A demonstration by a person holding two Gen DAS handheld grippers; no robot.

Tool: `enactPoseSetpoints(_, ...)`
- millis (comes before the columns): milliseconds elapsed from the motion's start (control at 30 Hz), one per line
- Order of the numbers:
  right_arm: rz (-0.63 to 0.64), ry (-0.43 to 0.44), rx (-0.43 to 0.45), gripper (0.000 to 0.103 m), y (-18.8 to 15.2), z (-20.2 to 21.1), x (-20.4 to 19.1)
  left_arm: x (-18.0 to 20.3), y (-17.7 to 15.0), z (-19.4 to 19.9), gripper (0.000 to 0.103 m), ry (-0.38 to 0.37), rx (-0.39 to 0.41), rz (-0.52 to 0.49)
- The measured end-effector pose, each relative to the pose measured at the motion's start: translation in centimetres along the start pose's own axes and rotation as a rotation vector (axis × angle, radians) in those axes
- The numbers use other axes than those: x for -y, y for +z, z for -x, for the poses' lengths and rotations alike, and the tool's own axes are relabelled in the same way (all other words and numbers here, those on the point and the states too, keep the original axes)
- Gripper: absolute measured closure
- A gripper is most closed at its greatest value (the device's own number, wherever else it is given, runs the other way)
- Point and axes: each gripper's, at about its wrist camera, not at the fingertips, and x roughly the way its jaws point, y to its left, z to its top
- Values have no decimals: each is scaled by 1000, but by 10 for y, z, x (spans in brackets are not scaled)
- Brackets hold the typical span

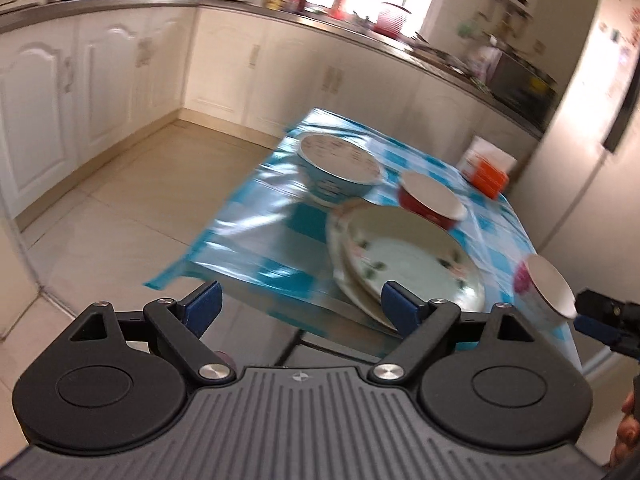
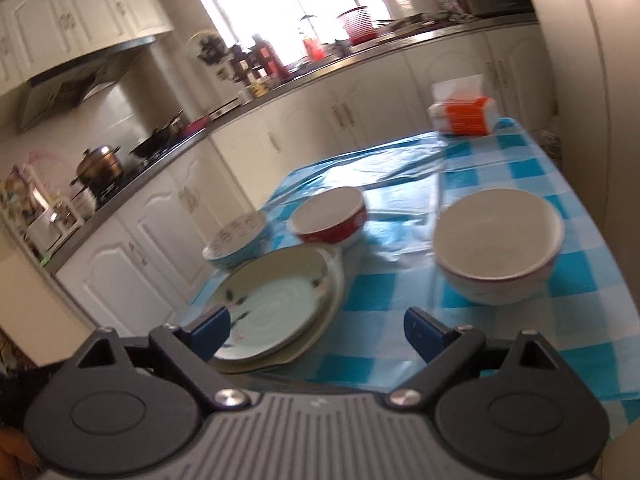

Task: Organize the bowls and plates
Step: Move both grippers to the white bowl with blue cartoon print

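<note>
No legible text anywhere; dark marks inside the blue bowl (image 1: 340, 158) at twelve o'clock and print on the orange-and-white packet (image 2: 464, 114) at one o'clock too blurred to read

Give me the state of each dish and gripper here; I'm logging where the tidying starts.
Left gripper: open, holding nothing.
Right gripper: open, holding nothing.
Plates: two stacked, empty, flowered one on top.
Blue bowl: upright, empty, beside the plates.
Red bowl: upright, empty, behind the plates.
White bowl: upright, empty, standing apart.
Tissue pack: a tissue sticking out, at the table's far end.
</note>
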Motion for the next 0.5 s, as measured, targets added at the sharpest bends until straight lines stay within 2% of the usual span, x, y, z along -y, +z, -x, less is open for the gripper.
enactPoseSetpoints(267,101,62,-5,7,17,-26,-42,-24,23,-10,0,21,50,81)
enactPoseSetpoints(500,178,86,-29,6,50,-77,-68,-30,41,-25,0,18,103,107)
